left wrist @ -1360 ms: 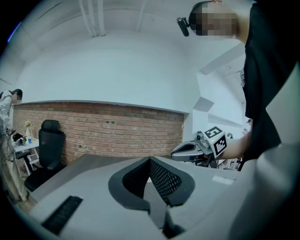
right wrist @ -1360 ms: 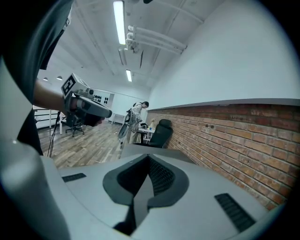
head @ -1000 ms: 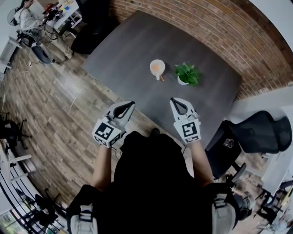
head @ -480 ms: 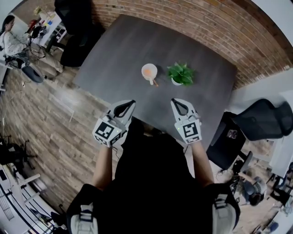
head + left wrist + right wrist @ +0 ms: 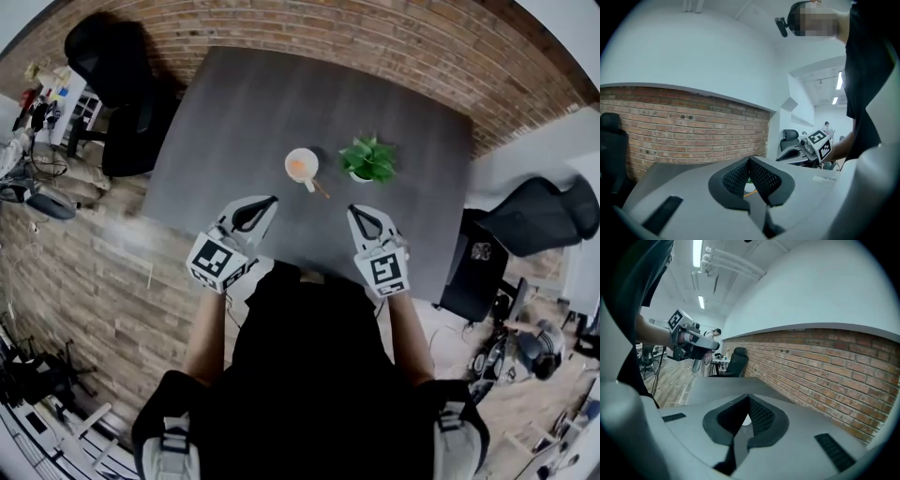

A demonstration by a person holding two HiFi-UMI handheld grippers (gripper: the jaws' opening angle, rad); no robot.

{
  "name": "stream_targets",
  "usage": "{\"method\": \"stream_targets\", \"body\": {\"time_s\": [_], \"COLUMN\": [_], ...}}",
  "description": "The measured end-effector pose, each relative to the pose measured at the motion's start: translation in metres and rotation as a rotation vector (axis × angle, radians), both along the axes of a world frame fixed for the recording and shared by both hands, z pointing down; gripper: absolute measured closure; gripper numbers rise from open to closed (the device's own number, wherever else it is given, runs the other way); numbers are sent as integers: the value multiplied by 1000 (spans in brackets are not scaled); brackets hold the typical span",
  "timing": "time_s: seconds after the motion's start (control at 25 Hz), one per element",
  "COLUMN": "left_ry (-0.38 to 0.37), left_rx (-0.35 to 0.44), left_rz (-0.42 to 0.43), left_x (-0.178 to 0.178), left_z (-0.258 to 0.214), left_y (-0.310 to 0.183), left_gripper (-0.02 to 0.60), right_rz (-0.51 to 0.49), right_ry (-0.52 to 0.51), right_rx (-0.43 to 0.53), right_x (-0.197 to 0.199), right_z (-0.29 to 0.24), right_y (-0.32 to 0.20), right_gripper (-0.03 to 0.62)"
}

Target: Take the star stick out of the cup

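On the dark grey table [image 5: 244,103] stands a white cup [image 5: 301,165] with orange inside. A thin orange stick [image 5: 320,188] leans out of it toward me; its star end is too small to make out. Both grippers hover over the table's near edge, short of the cup. My left gripper [image 5: 267,200] is shut and empty, to the cup's lower left. To its lower right, my right gripper [image 5: 354,208] is also shut and empty. In the left gripper view a sliver of the cup [image 5: 749,188] shows under the closed jaws.
A small green plant [image 5: 367,159] in a white pot stands just right of the cup. Black office chairs sit at the table's left [image 5: 117,84] and right [image 5: 539,216]. A brick wall [image 5: 394,37] runs behind the table. Wooden floor lies to the left.
The view has swung so the table sits squarer ahead and the cup lies nearer the grippers. Both grippers stay shut and empty, held in much the same pose.
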State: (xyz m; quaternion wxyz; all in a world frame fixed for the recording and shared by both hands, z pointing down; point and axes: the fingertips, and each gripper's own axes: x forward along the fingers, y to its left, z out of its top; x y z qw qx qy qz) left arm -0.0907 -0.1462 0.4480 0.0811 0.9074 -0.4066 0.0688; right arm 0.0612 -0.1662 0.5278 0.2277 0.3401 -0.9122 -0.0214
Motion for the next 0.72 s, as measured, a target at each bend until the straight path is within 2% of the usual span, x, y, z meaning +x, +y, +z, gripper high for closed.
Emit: {"method": "stream_targets", "body": {"time_s": [0.4,0.72], "left_ry": [4,15], "left_rx": [-6,-8], "left_rz": [135,190], "left_x": [-11,-15], "left_z": [19,25], "left_y": [-40,-55], "left_gripper": [580,580], "right_rz": [83,111], "right_ry": [33,79], "right_rx": [-57,-69], "right_x": [-18,-22], "right_z": [38,61], "right_y": [-14,-19], "right_gripper": [594,593]}}
